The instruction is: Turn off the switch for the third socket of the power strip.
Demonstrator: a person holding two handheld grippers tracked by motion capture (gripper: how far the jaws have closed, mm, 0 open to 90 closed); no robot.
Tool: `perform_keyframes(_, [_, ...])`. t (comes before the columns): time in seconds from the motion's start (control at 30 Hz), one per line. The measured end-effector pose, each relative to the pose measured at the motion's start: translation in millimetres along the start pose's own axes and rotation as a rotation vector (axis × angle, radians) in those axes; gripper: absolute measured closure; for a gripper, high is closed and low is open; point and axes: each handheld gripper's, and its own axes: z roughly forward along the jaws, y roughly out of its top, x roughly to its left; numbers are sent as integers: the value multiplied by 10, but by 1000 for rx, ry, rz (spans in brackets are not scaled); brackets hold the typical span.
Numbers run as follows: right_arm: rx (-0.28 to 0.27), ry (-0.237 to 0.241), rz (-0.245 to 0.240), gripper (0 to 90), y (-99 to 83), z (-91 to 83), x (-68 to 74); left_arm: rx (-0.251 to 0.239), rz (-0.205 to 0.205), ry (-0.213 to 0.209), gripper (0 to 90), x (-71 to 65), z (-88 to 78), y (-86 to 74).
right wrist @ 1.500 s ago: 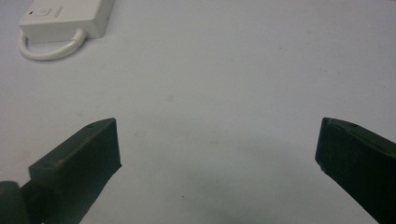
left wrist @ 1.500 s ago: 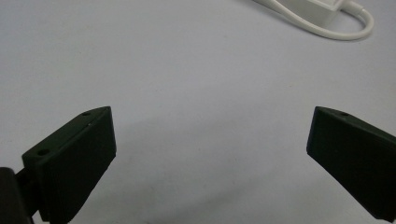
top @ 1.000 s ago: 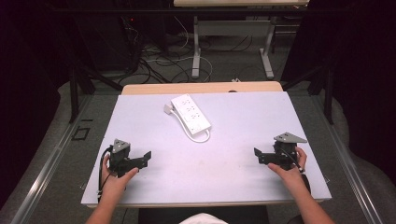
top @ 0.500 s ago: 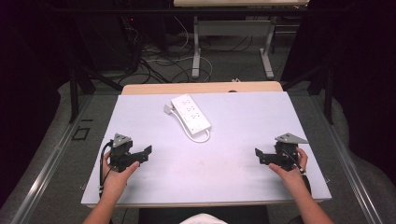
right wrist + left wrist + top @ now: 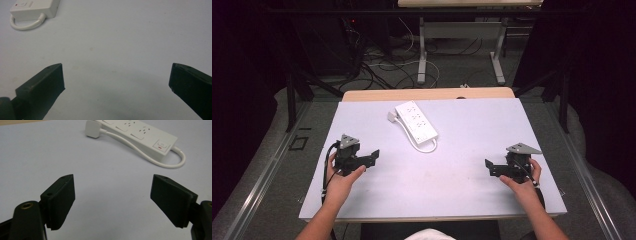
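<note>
On a pale table point(image 5: 462, 200), white power strip point(image 5: 416, 121) within reach; left gripper point(image 5: 373, 156) closing, nothing between; right gripper point(image 5: 488, 166) agape, empty, waiting.

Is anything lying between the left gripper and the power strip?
Nothing visible. Bare table lies between the open, empty left gripper and the power strip; its cord loops beside the strip, not across the path.

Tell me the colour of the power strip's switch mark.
Red, a small mark on the white power strip switch; clearest in the left gripper view.
</note>
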Motion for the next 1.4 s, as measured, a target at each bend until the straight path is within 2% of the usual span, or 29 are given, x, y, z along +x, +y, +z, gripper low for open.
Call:
perform_keyframes(0.27, [-4,-7,15,0,-2,0,1,-15,77,-26,236,-106,81,206])
perform_keyframes(0.33, [-2,-6,15,0,-3,-1,1,-16,86,-24,238,-114,88,227])
perform_keyframes(0.47, [4,1,19,0,-2,-3,0,11,107,-23,238,-132,125,304])
perform_keyframes(0.57, [5,1,20,0,-2,-1,-1,7,82,-34,241,-148,162,352])
perform_keyframes(0.9, [7,3,18,0,-2,3,-3,0,84,-49,259,-190,182,602])
perform_keyframes(1.17, [7,3,16,0,-6,5,-5,-22,42,-71,282,-221,225,784])
perform_keyframes(1.4, [9,1,9,0,-9,8,-10,-37,29,-90,293,-247,269,958])
